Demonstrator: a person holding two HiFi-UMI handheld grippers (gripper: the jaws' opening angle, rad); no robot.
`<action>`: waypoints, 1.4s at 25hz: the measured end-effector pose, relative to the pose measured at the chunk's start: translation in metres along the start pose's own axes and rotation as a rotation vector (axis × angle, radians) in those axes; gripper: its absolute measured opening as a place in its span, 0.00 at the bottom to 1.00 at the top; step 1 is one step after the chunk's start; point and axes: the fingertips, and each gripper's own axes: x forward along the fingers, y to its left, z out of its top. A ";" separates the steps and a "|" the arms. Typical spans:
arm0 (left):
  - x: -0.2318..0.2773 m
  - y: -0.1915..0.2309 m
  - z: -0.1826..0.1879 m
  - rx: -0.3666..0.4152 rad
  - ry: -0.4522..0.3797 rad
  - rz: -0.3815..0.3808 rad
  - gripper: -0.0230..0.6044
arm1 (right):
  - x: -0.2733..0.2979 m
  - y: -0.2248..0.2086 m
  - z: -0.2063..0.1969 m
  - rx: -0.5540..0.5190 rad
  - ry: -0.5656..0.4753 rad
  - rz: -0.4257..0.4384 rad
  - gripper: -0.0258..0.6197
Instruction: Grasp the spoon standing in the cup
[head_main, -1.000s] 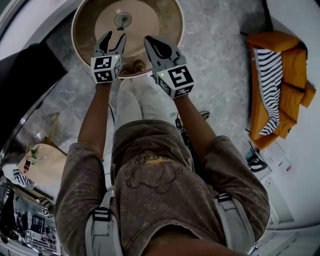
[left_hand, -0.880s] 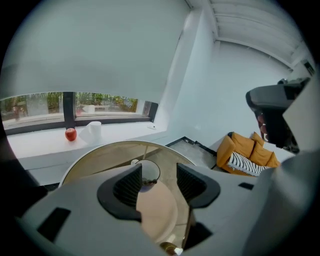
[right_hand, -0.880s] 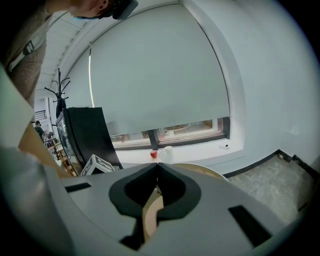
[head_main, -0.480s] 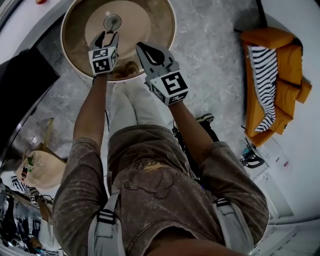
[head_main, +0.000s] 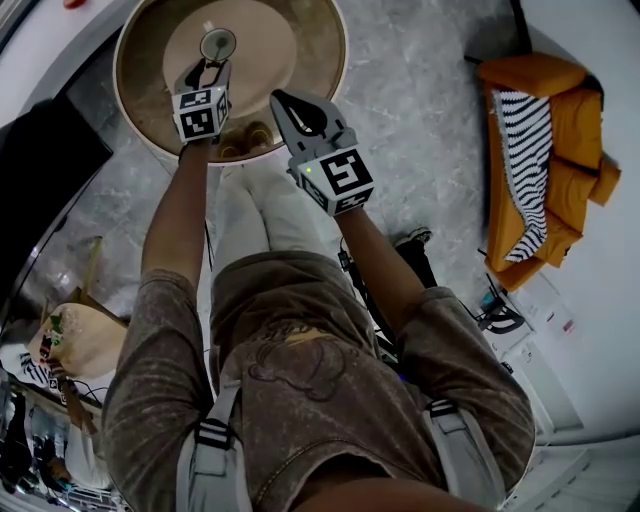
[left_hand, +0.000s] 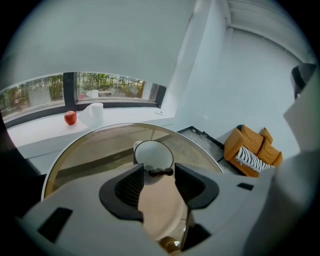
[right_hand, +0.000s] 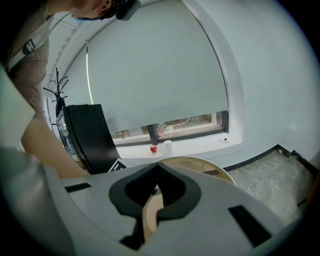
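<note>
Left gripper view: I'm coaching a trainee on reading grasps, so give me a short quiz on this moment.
1. True or false: the left gripper is shut on the dark spoon.
2. The white cup stands on: A the round tan table; B the windowsill; C the orange sofa.
3. Fill in: the right gripper has its jaws ___.
Key: 1 false: jaws apart, having just been closing, spoon lined up with their gap; 2 A; 3 together.

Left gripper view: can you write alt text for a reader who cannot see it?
The left gripper, jaws open after just closing a little, frames the dark handle end of a spoon standing in a white cup on a round table, not yet gripping it. Behind: a windowsill with a red apple; at right, an orange armchair.
</note>
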 end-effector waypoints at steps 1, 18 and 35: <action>0.000 0.000 0.001 0.002 -0.003 0.000 0.36 | 0.000 -0.001 0.000 0.001 0.002 -0.003 0.07; -0.016 -0.008 0.008 0.029 0.002 0.004 0.28 | -0.007 0.006 0.000 0.023 -0.001 -0.009 0.07; -0.082 -0.046 0.069 0.057 -0.071 -0.011 0.28 | -0.044 0.018 0.039 0.020 -0.051 -0.015 0.07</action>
